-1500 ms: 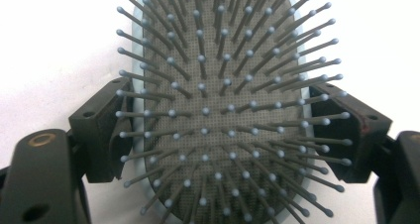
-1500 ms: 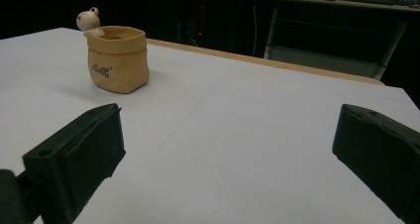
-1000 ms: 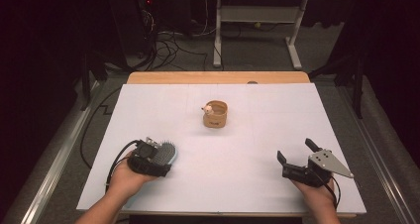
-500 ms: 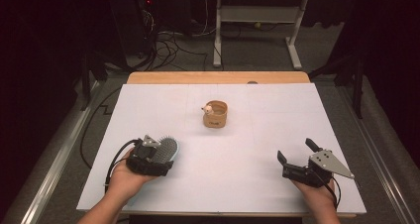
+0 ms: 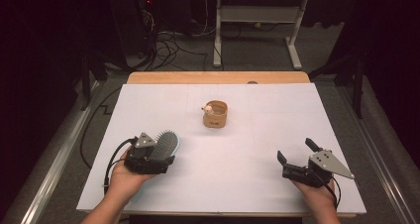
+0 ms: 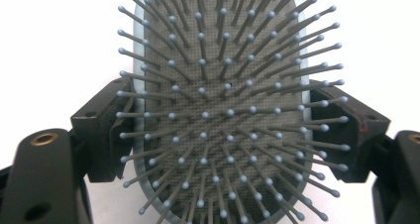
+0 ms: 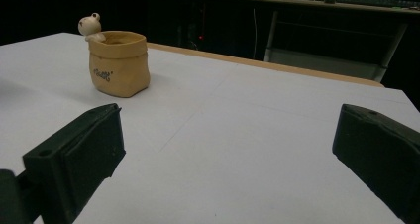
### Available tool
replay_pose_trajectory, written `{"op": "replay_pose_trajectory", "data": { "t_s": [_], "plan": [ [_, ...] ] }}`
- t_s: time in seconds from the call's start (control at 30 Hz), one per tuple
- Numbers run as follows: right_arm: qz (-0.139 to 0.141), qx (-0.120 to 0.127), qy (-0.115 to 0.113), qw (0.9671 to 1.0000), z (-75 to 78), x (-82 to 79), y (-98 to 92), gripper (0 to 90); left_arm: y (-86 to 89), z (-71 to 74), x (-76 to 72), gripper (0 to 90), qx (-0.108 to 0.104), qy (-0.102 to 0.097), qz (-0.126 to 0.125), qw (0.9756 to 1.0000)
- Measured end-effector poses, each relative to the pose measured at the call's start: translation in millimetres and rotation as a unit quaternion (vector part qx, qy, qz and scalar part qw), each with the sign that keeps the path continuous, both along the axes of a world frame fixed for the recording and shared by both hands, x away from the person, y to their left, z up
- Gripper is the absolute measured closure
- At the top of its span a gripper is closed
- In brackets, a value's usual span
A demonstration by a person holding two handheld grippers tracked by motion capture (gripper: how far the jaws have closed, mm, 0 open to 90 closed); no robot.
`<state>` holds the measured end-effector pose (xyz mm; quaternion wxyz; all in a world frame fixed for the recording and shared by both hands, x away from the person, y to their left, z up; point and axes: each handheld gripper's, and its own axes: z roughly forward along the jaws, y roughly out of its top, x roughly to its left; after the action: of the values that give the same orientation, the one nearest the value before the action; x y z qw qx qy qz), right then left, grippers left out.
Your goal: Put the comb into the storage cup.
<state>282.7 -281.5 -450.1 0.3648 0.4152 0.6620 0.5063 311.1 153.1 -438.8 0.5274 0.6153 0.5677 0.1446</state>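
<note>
Table [image 5: 237,194]: a white sheet covers it, with a strip of bare wood along the far edge; nothing on it would stop a dropped thing from sliding towards the near edge.
Hairbrush [image 5: 164,145]: a grey-blue paddle brush near the near-left corner of the table, head pointing away from the person, bristles tilted up; in the left gripper view its pad [image 6: 223,115] sits between the two black jaws.
Left gripper [image 5: 148,159]: closed on the hairbrush, jaws pressing on the two rims of the head at a fairly wide setting.
Right gripper [image 5: 297,157]: near the near-right corner, jaws spread wide with nothing between them, pointing across the table towards the pot.
Pot [image 5: 215,114]: a small tan sack-shaped pot with a little figure on its rim, standing upright at the middle of the table, well apart from both grippers; it also shows in the right gripper view [image 7: 119,63].
Risk, grip: the jaws hold a smooth curved rim rather than the handle, so the hairbrush may well pivot or slip out if the hand tilts or moves fast.
Risk, pot: it looks light and narrow-based; a brush head or handle pushed against its rim would likely tip it or shove it across the sheet.
Risk, figure: the small figure sticks out over the rim and could be knocked by the brush on the way in.
</note>
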Motion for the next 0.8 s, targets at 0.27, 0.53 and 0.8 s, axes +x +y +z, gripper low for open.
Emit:
{"op": "replay_pose_trajectory", "data": {
  "t_s": [0.27,0.53,0.8],
  "plan": [
    [-0.001,-0.002,-0.005,1.0,1.4,-0.6,-0.3,0.1,-1.0,7.1,2.6,20.6,-0.031,-0.03,0.004,0.9991],
    [0.004,-0.007,-0.009,0.9999,2.6,-1.7,1.8,0.1,3.3,10.8,8.9,20.6,-0.062,-0.046,0.014,0.9969],
    [0.005,-0.009,-0.011,0.9999,3.1,-2.8,2.8,0.1,6.4,14.1,9.8,20.5,-0.085,-0.069,0.018,0.9938]
  ]
}}
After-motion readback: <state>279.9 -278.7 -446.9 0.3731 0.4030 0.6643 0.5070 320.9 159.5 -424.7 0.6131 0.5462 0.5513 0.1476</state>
